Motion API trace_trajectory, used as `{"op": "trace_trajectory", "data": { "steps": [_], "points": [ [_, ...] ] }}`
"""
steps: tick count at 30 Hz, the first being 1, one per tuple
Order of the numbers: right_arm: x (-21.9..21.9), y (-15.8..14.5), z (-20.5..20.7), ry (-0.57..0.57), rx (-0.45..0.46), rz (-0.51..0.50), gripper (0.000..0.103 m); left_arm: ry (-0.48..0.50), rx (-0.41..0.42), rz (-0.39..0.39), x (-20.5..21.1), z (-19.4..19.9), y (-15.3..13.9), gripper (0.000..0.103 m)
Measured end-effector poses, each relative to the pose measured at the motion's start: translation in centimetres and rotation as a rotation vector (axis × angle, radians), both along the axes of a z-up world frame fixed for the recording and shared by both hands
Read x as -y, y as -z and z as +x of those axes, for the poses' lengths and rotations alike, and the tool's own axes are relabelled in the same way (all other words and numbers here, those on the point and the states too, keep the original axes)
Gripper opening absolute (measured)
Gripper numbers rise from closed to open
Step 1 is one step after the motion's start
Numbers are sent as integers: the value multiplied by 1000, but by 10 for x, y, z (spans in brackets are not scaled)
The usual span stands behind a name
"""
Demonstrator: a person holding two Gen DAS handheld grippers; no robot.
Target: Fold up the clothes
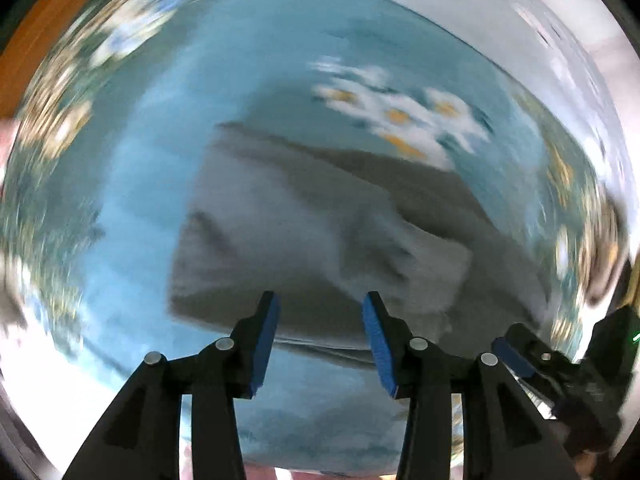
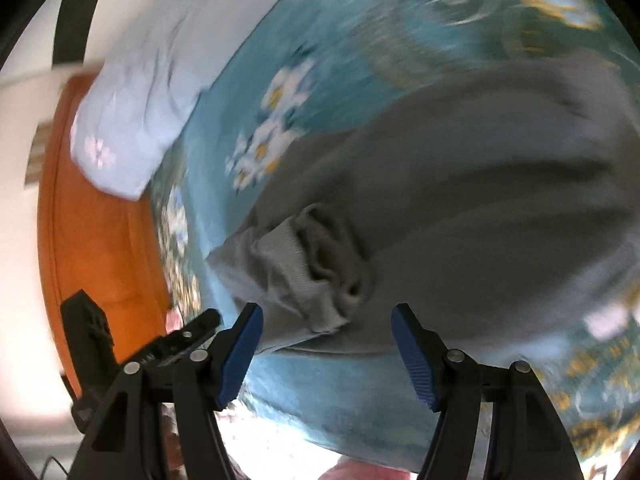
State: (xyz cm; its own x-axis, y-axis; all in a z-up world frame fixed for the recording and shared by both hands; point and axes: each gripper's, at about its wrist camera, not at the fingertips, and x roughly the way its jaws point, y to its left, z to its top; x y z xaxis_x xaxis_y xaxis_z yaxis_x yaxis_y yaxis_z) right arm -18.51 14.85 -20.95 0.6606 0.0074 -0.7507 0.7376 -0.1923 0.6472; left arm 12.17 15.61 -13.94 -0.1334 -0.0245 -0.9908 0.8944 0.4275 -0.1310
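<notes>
A soft, limp grey garment (image 2: 460,184) is lying on the flowered bedspread (image 2: 328,40). Both the left gripper (image 1: 320,312) and right gripper (image 2: 326,322) are hovering apart, empty. Its ribbed cuff (image 2: 296,264) looks easiest to pinch.

A grey knitted garment (image 2: 480,200) of soft, thick cloth is lying spread on the teal flowered bedspread (image 2: 320,32), partly folded into broad creased layers. Its paler ribbed cuff (image 2: 296,268) is lying bunched on top at the garment's near corner, close to the bedspread's near edge. A cluster of white printed flowers (image 2: 272,120) is showing just beyond the garment.
</notes>
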Motion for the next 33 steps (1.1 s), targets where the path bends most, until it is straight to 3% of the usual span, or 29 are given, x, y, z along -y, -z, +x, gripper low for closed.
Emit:
{"op": "trace_trajectory", "data": {
  "steps": [5,11,12,14,17,21,25,26,31,33],
  "points": [
    [30,31,38,-118,-6,-2,78,-126,13,13,-24,36,-7,45],
    [41,59,58,-152,-22,60,76,-182,5,54,-47,46,-4,45],
    [39,59,59,-148,-22,64,71,-187,2,60,-50,46,-3,45],
    [34,57,61,-149,-32,60,24,-191,-3,76,-53,45,-2,45],
    [26,52,60,-149,-70,13,9,-194,-16,77,-48,44,-1,45],
    [24,59,45,-103,-136,41,5,-173,-15,67,-42,38,-5,45],
    [22,74,29,-56,-127,117,4,-146,-14,71,-34,32,-6,45],
    [22,69,24,-38,-120,104,8,-141,-14,71,-32,30,-7,45],
    [10,22,-26,103,-12,-8,8,-127,-23,70,-21,19,-9,45],
    [1,1,-53,133,-18,-60,20,-106,-17,66,-15,11,-12,45]
  ]
}}
